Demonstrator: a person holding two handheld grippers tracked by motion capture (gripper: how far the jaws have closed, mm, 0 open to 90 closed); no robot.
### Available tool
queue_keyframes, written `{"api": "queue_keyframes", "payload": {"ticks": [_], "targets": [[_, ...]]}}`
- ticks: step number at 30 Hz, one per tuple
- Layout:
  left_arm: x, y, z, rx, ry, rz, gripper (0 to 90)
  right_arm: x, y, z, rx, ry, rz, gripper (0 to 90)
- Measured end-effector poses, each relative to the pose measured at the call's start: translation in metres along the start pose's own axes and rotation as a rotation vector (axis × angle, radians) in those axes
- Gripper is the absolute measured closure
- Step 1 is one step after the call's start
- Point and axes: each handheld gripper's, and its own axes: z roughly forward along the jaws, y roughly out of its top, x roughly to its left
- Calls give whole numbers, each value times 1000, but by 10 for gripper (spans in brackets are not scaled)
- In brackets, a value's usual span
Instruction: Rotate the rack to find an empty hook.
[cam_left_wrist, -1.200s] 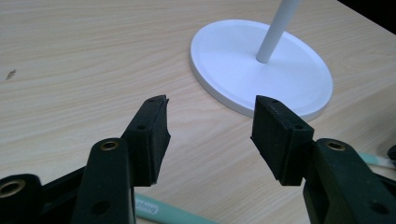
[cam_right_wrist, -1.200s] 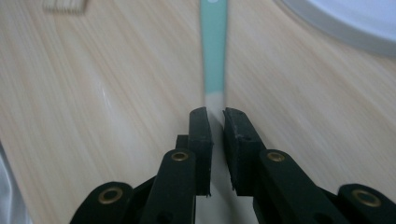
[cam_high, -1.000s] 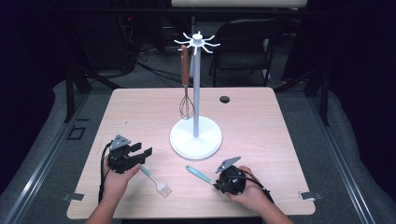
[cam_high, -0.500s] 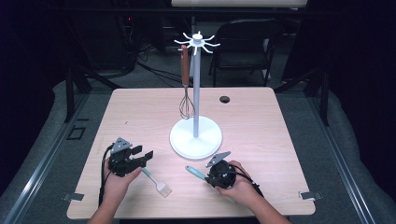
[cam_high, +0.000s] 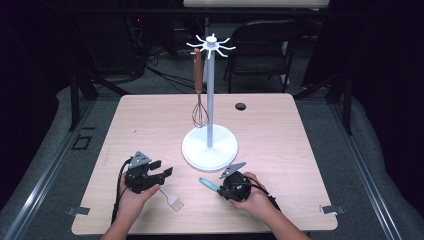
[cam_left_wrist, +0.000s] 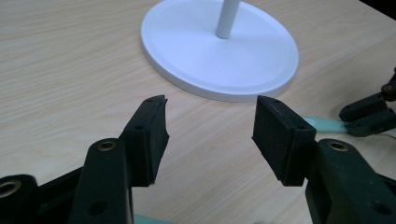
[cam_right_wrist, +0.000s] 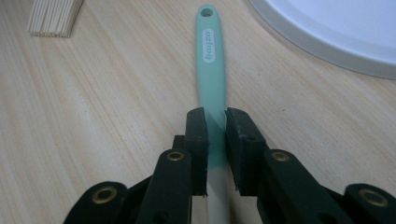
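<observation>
Mint-green handle (cam_right_wrist: 211, 79) with a pale printed label, held between black pads of the right gripper (cam_right_wrist: 215, 122). White round stand base (cam_right_wrist: 336, 32) just beyond, to the pads' right. Pale straw-coloured bristles (cam_right_wrist: 53, 17) ahead and left. Light wood-grain table (cam_right_wrist: 93, 116) beneath. Brown-handled whisk (cam_high: 199, 90) far off.

Both grippers are matte black, the left gripper (cam_high: 161, 174) topped by a grey three-cornered plate, same on the right gripper (cam_high: 216, 186). Brass-coloured rivets dot the jaw arms. Ribbed black pads (cam_left_wrist: 154, 135). Black cables trail back. Forearms bare, no sleeves.
</observation>
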Motion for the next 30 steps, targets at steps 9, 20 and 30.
{"api": "queue_keyframes", "payload": {"ticks": [9,20,30], "targets": [[-17,-3,18,38,-63,48,444,-3,-1,0,-12,23,19,797],[-33,-7,32,72,-107,95,437,-10,-3,-2,-35,58,42,804],[-34,-7,33,81,-107,104,436,0,0,4,-45,-26,-40,721]]}}
